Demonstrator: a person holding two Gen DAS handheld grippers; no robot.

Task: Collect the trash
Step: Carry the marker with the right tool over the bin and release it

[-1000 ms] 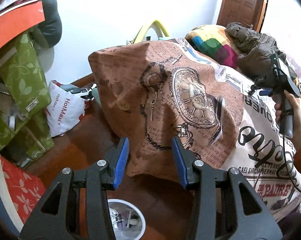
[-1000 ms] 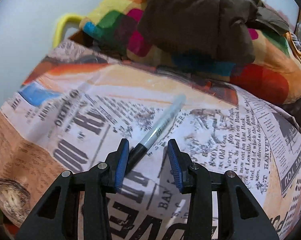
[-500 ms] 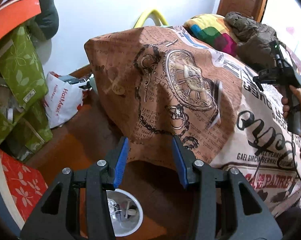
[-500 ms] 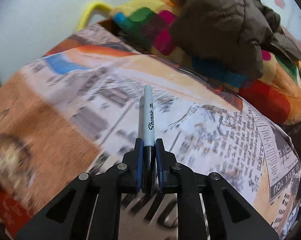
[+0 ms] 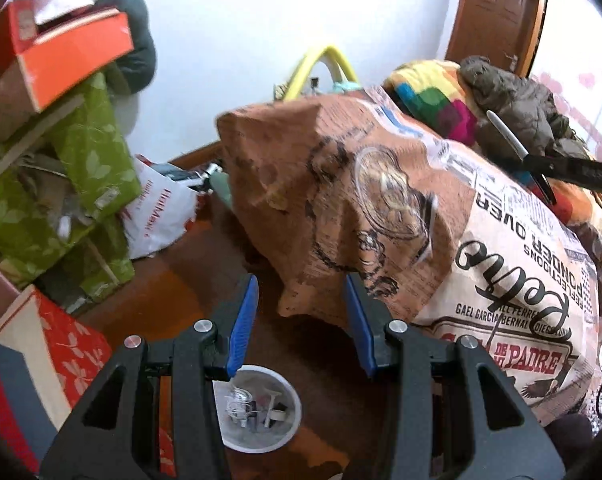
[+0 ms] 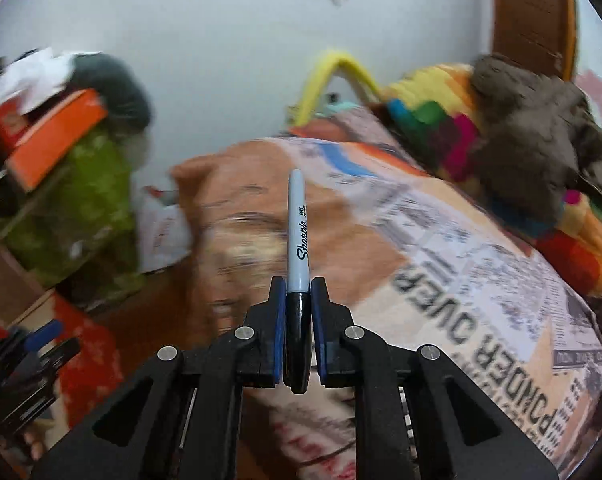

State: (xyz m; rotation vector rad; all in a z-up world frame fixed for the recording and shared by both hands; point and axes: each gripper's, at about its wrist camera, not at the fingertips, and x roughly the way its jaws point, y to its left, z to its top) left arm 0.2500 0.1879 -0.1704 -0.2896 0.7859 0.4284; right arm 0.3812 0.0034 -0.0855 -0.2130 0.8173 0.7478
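Observation:
My right gripper (image 6: 298, 292) is shut on a grey Sharpie marker (image 6: 297, 224) with a black cap, held upright above the newsprint bedspread (image 6: 441, 264). In the left wrist view the marker (image 5: 505, 136) and the right gripper (image 5: 541, 178) show at the upper right, over the bed. My left gripper (image 5: 301, 300) is open and empty, above a white bin (image 5: 293, 432) on the wooden floor that holds small bits of trash.
The bed with its newsprint cover (image 5: 381, 200) fills the middle and right. A brown jacket (image 5: 517, 100) and a colourful blanket (image 5: 429, 92) lie on it. Green boxes (image 5: 77, 168), an orange box (image 5: 69, 56) and a white plastic bag (image 5: 161, 208) crowd the left.
My right gripper closed on the marker, lifted it off the bedspread and swung left. My left gripper stayed open over the bin, with a small shift.

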